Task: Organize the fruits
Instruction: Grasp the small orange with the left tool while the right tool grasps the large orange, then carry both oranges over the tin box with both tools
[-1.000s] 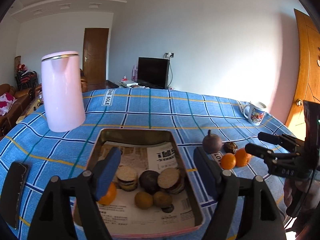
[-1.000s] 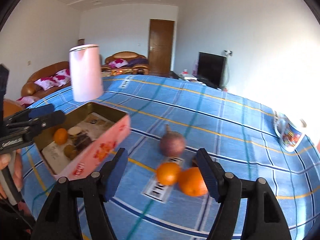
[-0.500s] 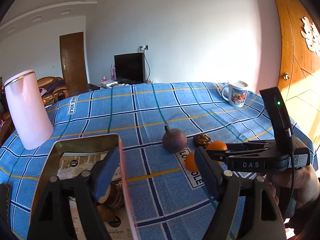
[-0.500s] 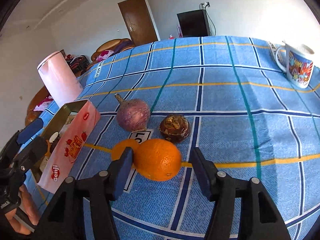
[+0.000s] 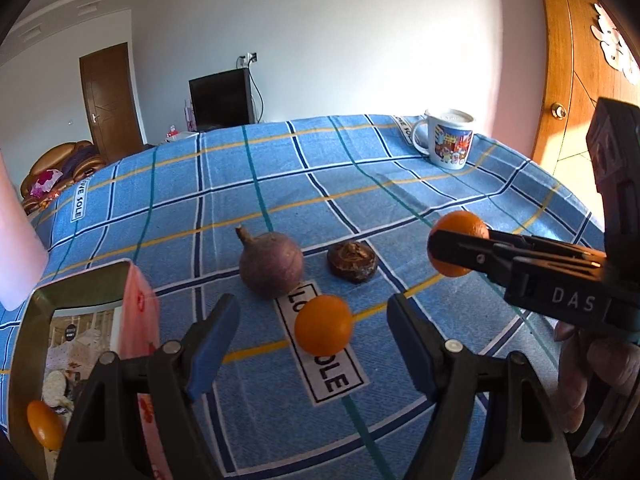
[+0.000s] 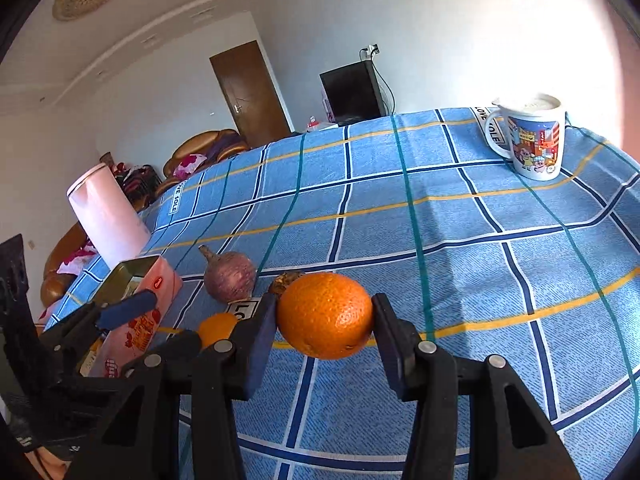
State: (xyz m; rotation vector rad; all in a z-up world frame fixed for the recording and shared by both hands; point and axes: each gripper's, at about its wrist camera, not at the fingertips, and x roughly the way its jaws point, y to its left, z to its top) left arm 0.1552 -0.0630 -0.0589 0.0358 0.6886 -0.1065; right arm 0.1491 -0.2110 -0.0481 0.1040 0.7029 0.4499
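1. Jaws: left gripper [image 5: 312,344] stands open around the small orange [image 5: 323,325], untouched, just right of the tin [image 5: 86,294].
2. Right gripper [image 6: 325,330], just closing, clamps the large orange [image 6: 325,315], farther right.
3. Step: pickup. Next: carry it to the tin.

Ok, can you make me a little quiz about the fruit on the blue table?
1. True or false: the right gripper has the big orange between its pads.
2. Which fruit lies between the left gripper's open jaws? A) the purple fruit with a stem B) the small orange C) the brown fruit
3. Fill in: the mug stands at the table's far ____ corner.

Key: 1. True; the jaws have just been closing and the pads now touch both sides of it. 2. B. 3. Right.
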